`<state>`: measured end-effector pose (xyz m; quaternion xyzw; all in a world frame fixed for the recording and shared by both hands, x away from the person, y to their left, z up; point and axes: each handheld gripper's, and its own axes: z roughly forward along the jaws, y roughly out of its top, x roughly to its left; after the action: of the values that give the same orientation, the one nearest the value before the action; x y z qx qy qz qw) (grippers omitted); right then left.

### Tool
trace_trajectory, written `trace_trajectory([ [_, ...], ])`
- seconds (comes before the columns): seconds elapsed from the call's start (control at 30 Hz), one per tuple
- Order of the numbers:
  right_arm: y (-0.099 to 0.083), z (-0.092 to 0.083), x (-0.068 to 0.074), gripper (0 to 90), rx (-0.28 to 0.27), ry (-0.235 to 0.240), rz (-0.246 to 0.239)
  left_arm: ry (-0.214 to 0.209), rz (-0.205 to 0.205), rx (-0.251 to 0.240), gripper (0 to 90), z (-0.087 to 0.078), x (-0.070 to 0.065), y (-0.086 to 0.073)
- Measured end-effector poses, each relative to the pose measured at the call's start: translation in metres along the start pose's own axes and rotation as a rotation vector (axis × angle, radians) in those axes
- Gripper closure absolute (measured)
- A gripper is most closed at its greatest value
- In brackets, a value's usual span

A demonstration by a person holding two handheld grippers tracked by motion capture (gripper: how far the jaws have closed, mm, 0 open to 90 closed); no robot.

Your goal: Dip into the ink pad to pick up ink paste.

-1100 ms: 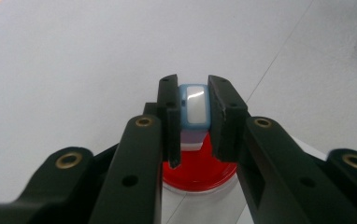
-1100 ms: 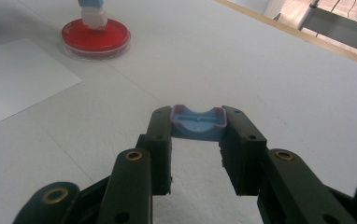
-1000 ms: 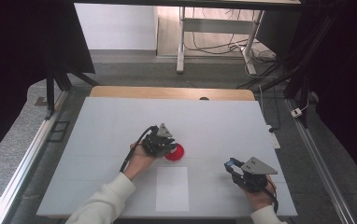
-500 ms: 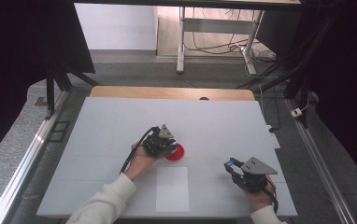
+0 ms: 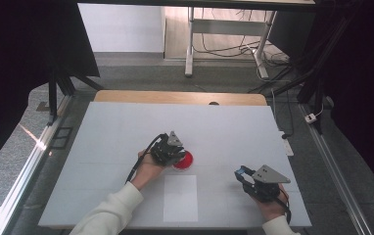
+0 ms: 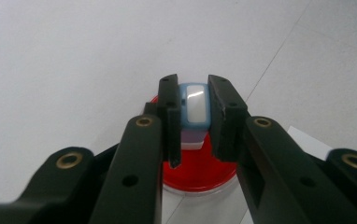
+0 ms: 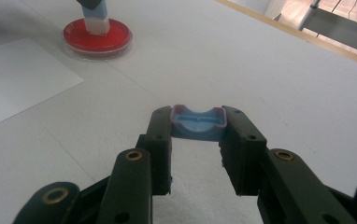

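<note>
Left gripper view has the left gripper (image 6: 190, 109) pinching a blue-and-white block (image 6: 194, 105) upright over the red dish (image 6: 200, 170) on the worktop (image 5: 126, 132), while the right gripper (image 7: 197, 122) pinches a blue cap (image 7: 198, 123), well apart.

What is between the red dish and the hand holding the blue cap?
Nothing: in the high view, bare white table lies between the red dish and the right gripper.
</note>
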<state>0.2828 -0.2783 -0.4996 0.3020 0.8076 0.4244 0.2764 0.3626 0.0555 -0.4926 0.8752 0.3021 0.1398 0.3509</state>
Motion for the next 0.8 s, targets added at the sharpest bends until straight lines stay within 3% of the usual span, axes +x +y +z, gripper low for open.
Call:
trace_trajectory([
  [0.47,-0.001,0.001,-0.001,65.0,-0.004,0.0,0.002,0.002,-0.006,-0.011,76.1,-0.005,-0.001,0.001],
  [0.8,-0.001,0.0,-0.001,64.9,-0.005,0.0,0.0,-0.039,-0.039,-0.077,76.0,-0.022,0.003,0.004],
])
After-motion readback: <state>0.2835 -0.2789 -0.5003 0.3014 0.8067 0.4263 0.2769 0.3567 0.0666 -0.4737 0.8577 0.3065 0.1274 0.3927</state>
